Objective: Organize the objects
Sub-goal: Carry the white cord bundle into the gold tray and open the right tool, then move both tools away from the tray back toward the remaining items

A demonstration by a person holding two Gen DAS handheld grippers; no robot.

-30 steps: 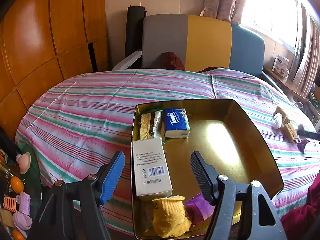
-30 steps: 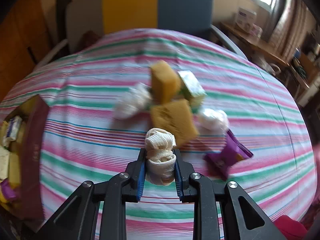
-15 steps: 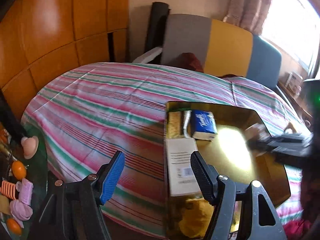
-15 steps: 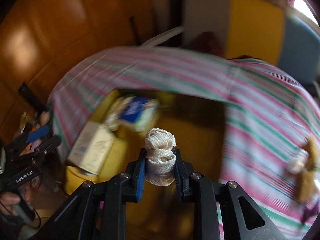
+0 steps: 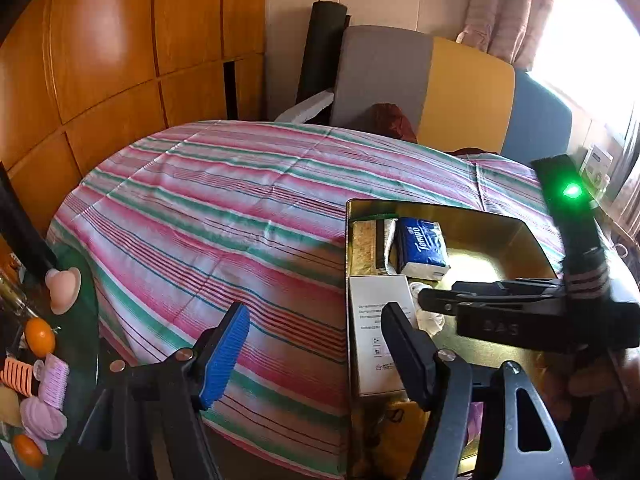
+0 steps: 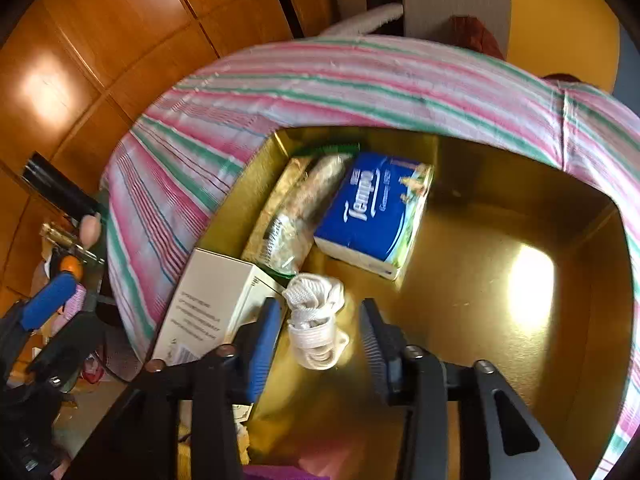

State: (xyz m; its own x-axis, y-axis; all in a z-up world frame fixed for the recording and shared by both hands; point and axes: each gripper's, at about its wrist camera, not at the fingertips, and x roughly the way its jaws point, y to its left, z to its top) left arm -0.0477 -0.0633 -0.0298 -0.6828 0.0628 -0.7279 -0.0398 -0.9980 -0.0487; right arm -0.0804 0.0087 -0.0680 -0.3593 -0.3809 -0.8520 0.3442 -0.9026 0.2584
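Note:
A gold tin box (image 5: 440, 206) (image 6: 520, 152) sits on the striped tablecloth (image 5: 224, 216). Inside lie a blue tissue pack (image 5: 420, 248) (image 6: 372, 208), a white carton (image 5: 376, 320) (image 6: 212, 308) and a snack packet (image 6: 304, 208). My right gripper (image 6: 318, 344) (image 5: 424, 300) hangs over the box with its jaws opening. A white rope bundle (image 6: 316, 316) (image 5: 430, 318) stands loose between them, clear of both pads, beside the carton. My left gripper (image 5: 316, 340) is open and empty, straddling the box's left wall.
A green side table (image 5: 80, 344) at the left holds oranges (image 5: 38, 338), pink rollers (image 5: 54, 380) and small clutter. A grey, yellow and blue chair (image 5: 432, 88) stands behind the table. A hand (image 5: 592, 384) holds the right gripper. Wooden panels line the left wall.
My right gripper swung left from the pile on the cloth to over the gold box, carrying the rope bundle, then its jaws parted and let it go. The left gripper shifted slightly left.

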